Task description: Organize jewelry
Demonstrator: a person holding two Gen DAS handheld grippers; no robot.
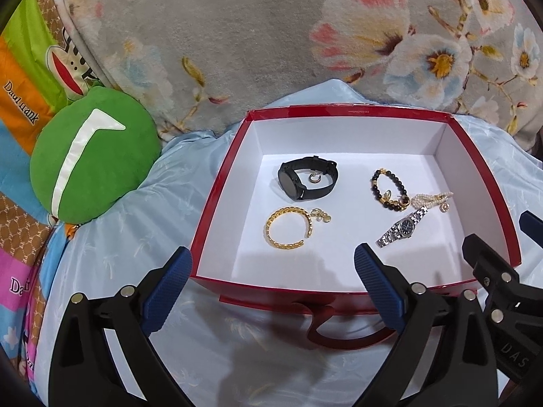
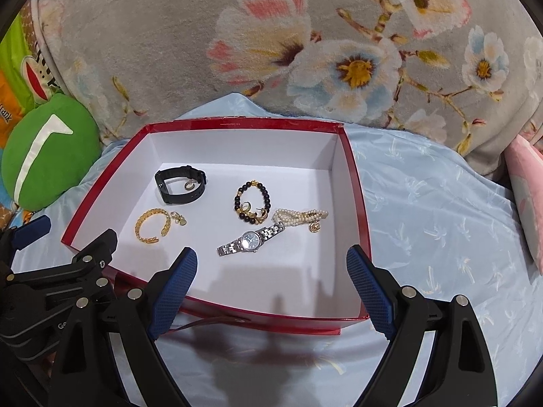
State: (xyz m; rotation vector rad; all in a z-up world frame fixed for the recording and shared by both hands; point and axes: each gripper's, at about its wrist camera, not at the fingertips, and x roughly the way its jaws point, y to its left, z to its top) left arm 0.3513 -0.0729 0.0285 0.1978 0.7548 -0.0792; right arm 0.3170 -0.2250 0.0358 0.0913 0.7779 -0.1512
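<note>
Box [image 1: 217, 200]: red outside, white inside, lid off, sitting on the blue sheet [image 1: 112, 237]; all the jewelry lies on its floor.
Left gripper [image 1: 271, 281]: mine, jaws spread wide, nothing between the pads; it hangs over the box's near wall, left pad [image 1: 166, 285] outside the near-left corner, right pad above the floor.
Right gripper [image 2: 271, 279]: mine too, spread wide and unloaded; both pads hang over the near part of the box, right pad [image 2: 370, 291] by the near-right corner.
Black watch [image 1: 307, 181]: far left of the floor, strap closed in a loop, standing on edge.
Ring [image 1: 313, 178]: small, lying inside the black watch's loop.
Gold bangle [image 1: 288, 227]: near left, open cuff lying flat, small gold charms at its far end.
Bead bracelet [image 1: 388, 188]: dark beads with gold ones, far right; gold earrings lie at its near side.
Pearl strand [image 2: 300, 217]: bunched just right of the bead bracelet, gold charm beside it.
Silver watch [image 2: 251, 239]: laid out straight, dark face up, its far end touching the pearl strand.
Green cushion [image 1: 91, 159]: left of the box, on the bedding.
Blanket [image 1: 271, 34]: grey, floral, behind the box.
</note>
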